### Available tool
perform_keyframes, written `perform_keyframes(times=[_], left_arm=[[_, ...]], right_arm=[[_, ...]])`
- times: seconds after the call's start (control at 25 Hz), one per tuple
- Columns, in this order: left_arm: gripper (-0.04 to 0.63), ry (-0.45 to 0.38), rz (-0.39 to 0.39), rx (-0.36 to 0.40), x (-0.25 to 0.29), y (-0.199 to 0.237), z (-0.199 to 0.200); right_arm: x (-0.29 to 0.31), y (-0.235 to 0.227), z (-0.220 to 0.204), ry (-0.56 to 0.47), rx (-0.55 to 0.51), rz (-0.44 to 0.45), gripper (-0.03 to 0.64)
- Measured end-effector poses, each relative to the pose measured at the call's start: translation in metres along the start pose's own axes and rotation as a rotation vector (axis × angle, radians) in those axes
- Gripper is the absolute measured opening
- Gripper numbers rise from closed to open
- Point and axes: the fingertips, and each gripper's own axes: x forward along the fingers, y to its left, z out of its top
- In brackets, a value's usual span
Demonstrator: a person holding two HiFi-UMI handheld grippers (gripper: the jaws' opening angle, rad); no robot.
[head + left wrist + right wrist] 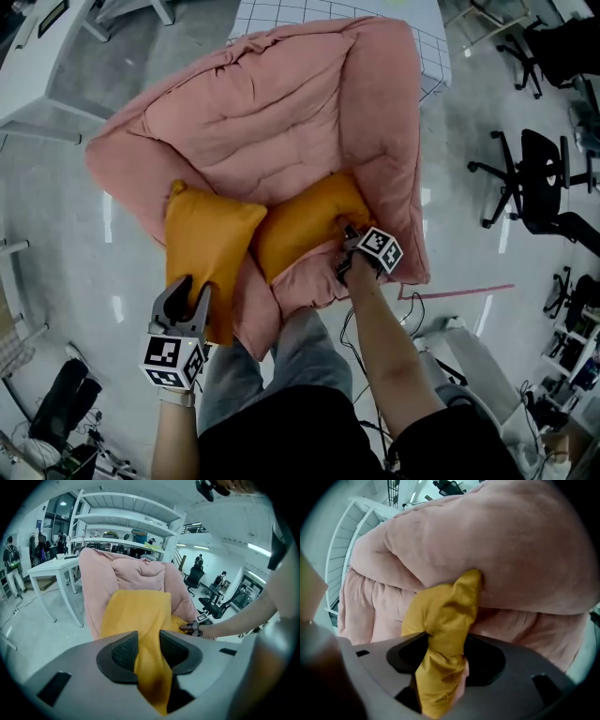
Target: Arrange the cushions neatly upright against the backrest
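Two orange cushions lie on the seat of a pink padded armchair (272, 112). The left cushion (211, 234) stands on its edge at the chair's front left, and my left gripper (187, 295) is shut on its near edge. In the left gripper view the fabric (136, 611) is pinched between both pads. The right cushion (300, 225) leans toward the right armrest. My right gripper (345, 246) holds its near corner, and in the right gripper view the bunched corner (440, 611) fills the gap between the jaws under the pink armrest (511, 550).
Black office chairs (534, 178) stand to the right and a white table (47, 66) at the upper left. A gridded white surface (431, 56) lies behind the armchair. Cables run over the floor (441, 291) by the person's legs.
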Motion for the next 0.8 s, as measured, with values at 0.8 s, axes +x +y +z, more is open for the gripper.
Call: perform_keyframes(times=[0.8], left_arm=[[0.144,0.000,-0.003,-0.006,0.000,-0.002,-0.004]], right_arm=[[-0.025,0.043,-0.052,0.022,-0.080,0.152,0.359]])
